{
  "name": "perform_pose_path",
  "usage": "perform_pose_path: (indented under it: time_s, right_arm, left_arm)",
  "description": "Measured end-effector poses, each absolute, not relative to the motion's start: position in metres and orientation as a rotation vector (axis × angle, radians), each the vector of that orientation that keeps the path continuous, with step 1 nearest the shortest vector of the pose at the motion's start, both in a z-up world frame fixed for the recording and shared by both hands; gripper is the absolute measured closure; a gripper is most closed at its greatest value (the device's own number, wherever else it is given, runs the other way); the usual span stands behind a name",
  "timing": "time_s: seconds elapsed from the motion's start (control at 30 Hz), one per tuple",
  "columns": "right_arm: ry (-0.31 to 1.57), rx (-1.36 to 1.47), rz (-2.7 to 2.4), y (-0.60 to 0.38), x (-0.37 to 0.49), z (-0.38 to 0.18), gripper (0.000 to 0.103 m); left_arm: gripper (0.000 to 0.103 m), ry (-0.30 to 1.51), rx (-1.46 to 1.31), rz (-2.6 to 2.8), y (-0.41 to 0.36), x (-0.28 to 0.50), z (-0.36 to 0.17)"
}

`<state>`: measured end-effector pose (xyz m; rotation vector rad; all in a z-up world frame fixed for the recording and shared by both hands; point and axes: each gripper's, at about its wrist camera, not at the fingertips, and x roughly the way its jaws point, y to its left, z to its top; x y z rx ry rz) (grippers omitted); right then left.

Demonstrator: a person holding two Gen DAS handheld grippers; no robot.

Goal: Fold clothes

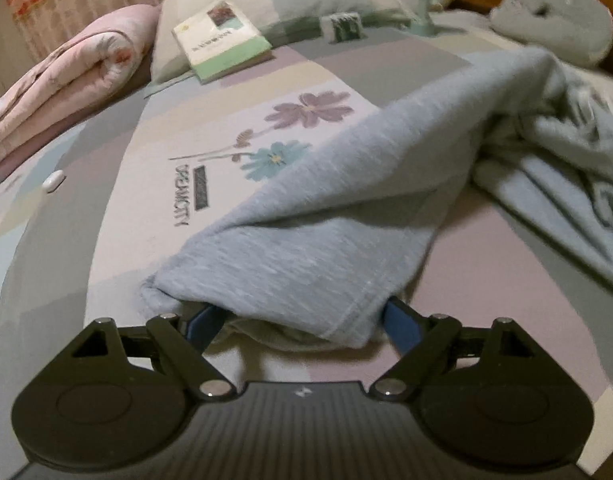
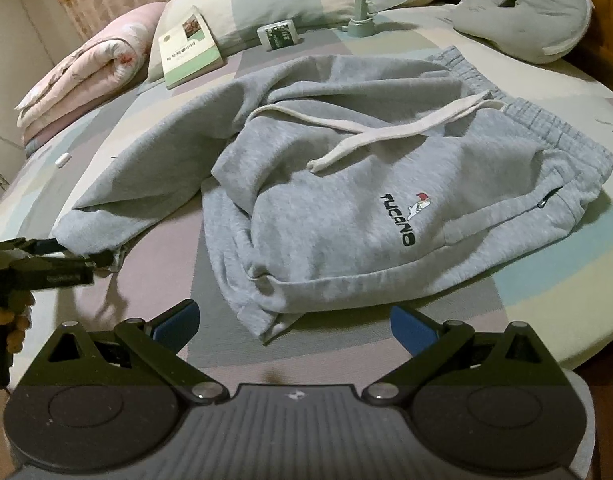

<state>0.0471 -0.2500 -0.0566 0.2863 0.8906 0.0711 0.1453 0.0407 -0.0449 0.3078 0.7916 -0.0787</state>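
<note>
The left gripper point(image 1: 302, 320) is standing wide around a leg cuff of the grey sweatpants point(image 2: 346, 184) lying on the bed point(image 2: 138, 300), while the right gripper point(image 2: 294, 320) is hovering spread wide and empty near the other cuff.

Sweatpants point(image 2: 346, 200): soft, matt grey heathered knit cloth with a flat white woven drawcord point(image 2: 386, 128). Bedsheet point(image 1: 106, 184): smooth printed cloth. Book point(image 1: 222, 36): slightly glossy paper cover. Right gripper point(image 2: 294, 322): matt black plastic body, bright metal pivot pins, blue pads point(image 2: 410, 328).
</note>
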Motion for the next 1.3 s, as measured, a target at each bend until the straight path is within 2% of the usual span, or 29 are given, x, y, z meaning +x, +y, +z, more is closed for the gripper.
perform_pose_path:
  time_s: [0.43, 0.8, 1.07, 1.3]
  right_arm:
    - [0.913, 0.299, 0.053, -0.253, 0.050, -0.063, 0.000]
    - [0.917, 0.300, 0.058, -0.254, 0.046, -0.064, 0.000]
    - [0.932, 0.312, 0.094, -0.248, 0.050, -0.068, 0.000]
    - [0.916, 0.261, 0.129, -0.234, 0.048, -0.059, 0.000]
  left_arm:
    - [0.016, 0.673, 0.372, -0.033, 0.042, 0.203, -0.007]
    - [0.018, 0.656, 0.350, -0.157, 0.026, 0.195, 0.020]
    - [0.015, 0.763, 0.250, -0.172, 0.052, 0.117, -0.006]
    - [0.015, 0.855, 0.057, -0.185, 0.051, 0.117, -0.042]
